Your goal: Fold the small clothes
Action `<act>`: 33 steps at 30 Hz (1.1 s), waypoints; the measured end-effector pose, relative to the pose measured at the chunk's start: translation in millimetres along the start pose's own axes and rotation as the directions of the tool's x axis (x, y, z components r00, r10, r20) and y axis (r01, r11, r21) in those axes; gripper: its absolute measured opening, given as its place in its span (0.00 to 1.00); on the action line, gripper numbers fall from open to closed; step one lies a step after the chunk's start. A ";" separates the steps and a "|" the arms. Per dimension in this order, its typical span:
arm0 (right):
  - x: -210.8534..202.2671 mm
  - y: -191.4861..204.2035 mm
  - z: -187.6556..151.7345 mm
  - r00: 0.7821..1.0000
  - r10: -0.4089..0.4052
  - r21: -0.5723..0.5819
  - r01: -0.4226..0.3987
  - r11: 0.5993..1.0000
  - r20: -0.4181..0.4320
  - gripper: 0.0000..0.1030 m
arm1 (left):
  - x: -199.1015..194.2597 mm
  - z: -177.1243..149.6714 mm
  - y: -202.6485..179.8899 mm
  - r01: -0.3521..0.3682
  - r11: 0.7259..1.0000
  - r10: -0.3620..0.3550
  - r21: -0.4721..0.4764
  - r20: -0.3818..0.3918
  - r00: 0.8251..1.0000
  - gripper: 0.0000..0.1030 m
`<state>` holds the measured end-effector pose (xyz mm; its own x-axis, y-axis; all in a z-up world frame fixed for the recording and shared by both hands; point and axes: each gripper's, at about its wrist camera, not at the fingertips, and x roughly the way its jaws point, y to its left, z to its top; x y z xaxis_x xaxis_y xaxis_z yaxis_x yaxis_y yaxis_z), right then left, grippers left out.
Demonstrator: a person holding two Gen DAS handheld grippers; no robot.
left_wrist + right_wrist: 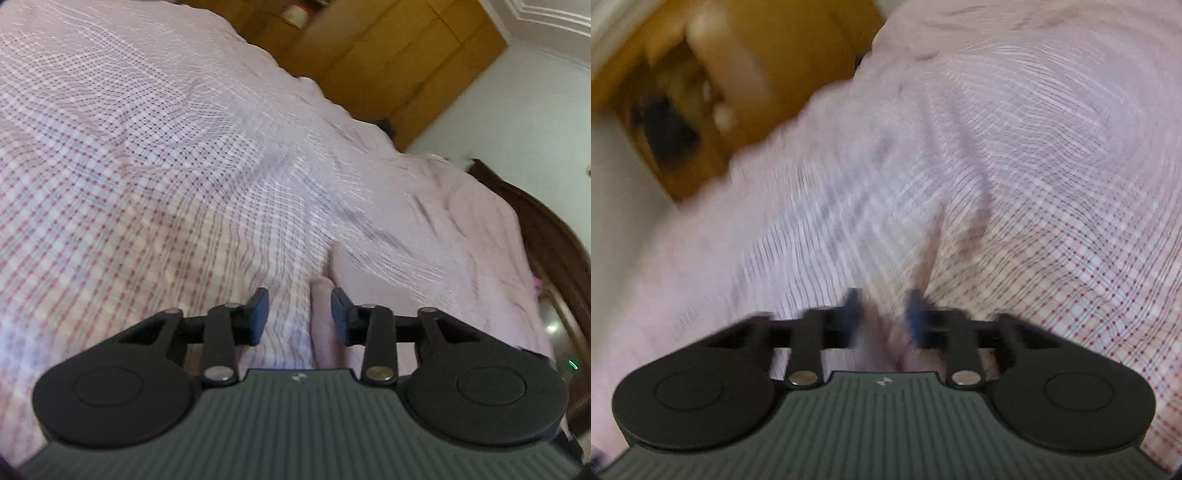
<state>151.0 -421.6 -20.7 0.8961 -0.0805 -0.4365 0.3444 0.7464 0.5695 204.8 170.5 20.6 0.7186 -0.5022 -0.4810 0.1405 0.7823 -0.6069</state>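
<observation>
The left tongs (300,314) are held low over a bed, and their blue pads (260,312) are seen well apart — open, with nothing pinched. A raised fold of the pale pink cloth (424,229) runs into the gap and lies just beside the right-hand pad; no grip on it is shown. This plain cloth is spread over the right part of the bed, on top of the pink checked sheet (110,184), which fills the left and centre of the left wrist view. Beyond the far edge of the bed a yellow-brown wooden wardrobe (406,55) is seen, and a dark wooden headboard (546,236) curves along the right edge, with a white wall (517,110) between the two.

The right wrist view is heavily smeared. The right tongs (885,314) are likewise held low over the bed, and their pads (916,314) are seen apart — open, with pale fabric filling the gap between them; a firm pinch cannot be made out through the blur. The pale pink cloth (701,258) is spread to the left and ahead, the checked sheet (1089,277) is shown to the right, and the wardrobe (794,37) appears as a blurred shape at the upper left.
</observation>
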 end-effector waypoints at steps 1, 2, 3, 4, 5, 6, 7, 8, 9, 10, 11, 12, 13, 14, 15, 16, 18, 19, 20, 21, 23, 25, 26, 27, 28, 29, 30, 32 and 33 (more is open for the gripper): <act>-6.5 -4.5 1.1 0.996 0.076 0.003 -0.076 0.997 0.041 0.00 | 12.0 2.9 -3.4 0.015 1.000 -0.015 0.006 -0.010 1.000 0.38; -13.2 -5.7 1.1 0.986 0.153 -0.021 -0.152 0.988 0.065 0.00 | 22.5 6.9 -6.6 0.028 0.999 -0.027 0.025 -0.027 0.999 0.39; -20.6 -4.2 0.8 0.980 0.186 -0.062 -0.182 0.981 0.067 0.00 | 34.2 12.3 -11.4 0.028 0.997 -0.025 0.068 -0.048 0.999 0.39; -22.9 1.9 0.4 0.982 0.181 -0.123 -0.172 0.977 0.060 0.00 | 40.1 18.3 -15.4 0.014 0.993 -0.007 0.116 -0.057 0.998 0.39; -24.0 6.1 -0.2 0.983 0.174 -0.162 -0.163 0.973 0.056 0.00 | 46.3 20.4 -21.8 0.012 0.990 -0.005 0.141 -0.051 0.999 0.39; -23.2 8.6 -0.3 0.982 0.181 -0.176 -0.169 0.970 0.055 0.00 | 54.9 23.4 -22.8 0.022 0.988 -0.014 0.150 -0.053 0.999 0.38; -24.6 9.4 -1.1 0.980 0.191 -0.173 -0.179 0.969 0.060 0.03 | 63.7 27.0 -25.4 0.025 0.987 -0.015 0.159 -0.063 0.998 0.37; -25.2 8.0 -1.4 0.976 0.209 -0.168 -0.196 0.966 0.058 0.25 | 66.4 27.3 -26.6 0.023 0.984 -0.012 0.174 -0.063 0.998 0.33; -17.8 -0.5 4.6 0.972 0.231 -0.163 -0.221 0.961 0.041 0.47 | 71.9 27.9 -26.2 0.017 0.984 -0.009 0.176 -0.046 0.999 0.28; -12.3 -3.4 2.4 0.970 0.242 -0.153 -0.238 0.959 0.009 0.90 | 73.3 27.7 -25.0 -0.002 0.989 0.008 0.147 -0.040 0.999 0.20; -1.6 -3.2 5.4 0.976 0.216 -0.160 -0.220 0.962 -0.040 0.99 | 79.1 30.0 -21.5 -0.039 0.995 0.043 0.093 -0.044 0.998 0.10; 9.0 2.4 8.0 0.977 0.186 -0.187 -0.203 0.961 -0.105 0.97 | 81.9 31.8 -19.7 -0.057 0.996 0.060 0.063 -0.046 0.997 0.10; 18.6 9.5 9.4 0.979 0.127 -0.219 -0.160 0.962 -0.156 0.91 | 83.7 33.2 -18.5 -0.061 0.997 0.063 0.044 -0.045 0.997 0.10; 24.8 13.2 6.4 0.979 0.093 -0.238 -0.136 0.962 -0.184 0.82 | 84.7 34.9 -18.6 -0.065 0.997 0.067 0.039 -0.045 0.997 0.10; 26.7 14.0 4.4 0.974 0.086 -0.237 -0.136 0.962 -0.210 0.74 | 84.6 37.3 -19.6 -0.067 0.997 0.068 0.037 -0.036 0.997 0.13; 31.0 13.8 2.8 0.965 0.095 -0.227 -0.152 0.962 -0.243 0.52 | 86.3 40.0 -20.5 -0.052 0.998 0.054 0.041 -0.041 0.998 0.25; 34.4 12.2 -0.8 0.955 0.090 -0.215 -0.155 0.964 -0.283 0.11 | 100.5 41.9 -29.0 0.015 0.997 -0.007 0.078 -0.106 0.994 0.42; 30.7 8.0 -0.1 0.958 0.118 -0.191 -0.171 0.967 -0.262 0.09 | 108.0 38.9 -35.4 0.046 0.993 -0.030 0.107 -0.142 0.989 0.40; 32.3 -0.7 5.7 0.960 0.166 -0.148 -0.202 0.968 -0.223 0.09 | 116.3 33.3 -43.5 0.046 0.989 -0.020 0.144 -0.173 0.985 0.28; 26.5 -6.4 8.8 0.964 0.188 -0.110 -0.211 0.971 -0.188 0.09 | 120.1 28.1 -51.2 0.028 0.982 0.005 0.189 -0.173 0.985 0.14; 21.6 -12.4 17.0 0.973 0.171 -0.092 -0.186 0.978 -0.155 0.09 | 122.5 18.4 -70.0 -0.027 0.949 0.067 0.315 -0.116 0.991 0.09; 17.5 -19.3 18.2 0.969 0.200 -0.069 -0.211 0.975 -0.144 0.09 | 119.2 19.1 -73.6 -0.083 0.951 0.101 0.298 -0.046 0.994 0.08; 14.3 -21.4 19.2 0.968 0.209 -0.061 -0.219 0.974 -0.140 0.08 | 112.6 19.8 -73.2 -0.084 0.961 0.089 0.263 -0.009 0.996 0.08; 10.0 -21.5 19.8 0.968 0.215 -0.060 -0.225 0.973 -0.132 0.08 | 103.3 21.4 -73.5 -0.068 0.970 0.056 0.234 0.057 0.997 0.08; 6.9 -21.1 20.1 0.967 0.224 -0.062 -0.232 0.971 -0.118 0.08 | 97.6 22.5 -76.8 -0.085 0.969 0.059 0.233 0.117 0.991 0.08; -3.0 -19.2 21.9 0.969 0.225 -0.065 -0.232 0.971 -0.105 0.08 | 96.8 23.9 -81.5 -0.135 0.962 0.100 0.238 0.154 0.983 0.08; 3.9 -19.2 24.6 0.969 0.230 -0.064 -0.236 0.970 -0.090 0.08 | 98.3 26.1 -85.8 -0.179 0.956 0.140 0.231 0.174 0.975 0.08; -1.7 -20.3 30.1 0.965 0.253 -0.046 -0.256 0.966 -0.064 0.08 | 104.5 29.6 -89.8 -0.221 0.950 0.182 0.219 0.185 0.966 0.08; -2.6 -21.2 32.9 0.966 0.250 -0.038 -0.252 0.967 -0.060 0.08 | 104.2 32.6 -88.7 -0.242 0.946 0.206 0.213 0.179 0.962 0.08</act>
<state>150.6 -458.9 -8.7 0.9354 0.1480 -0.3211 0.0963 0.7672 0.6342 289.4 60.8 44.9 0.8424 -0.2559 -0.4743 0.1042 0.9408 -0.3227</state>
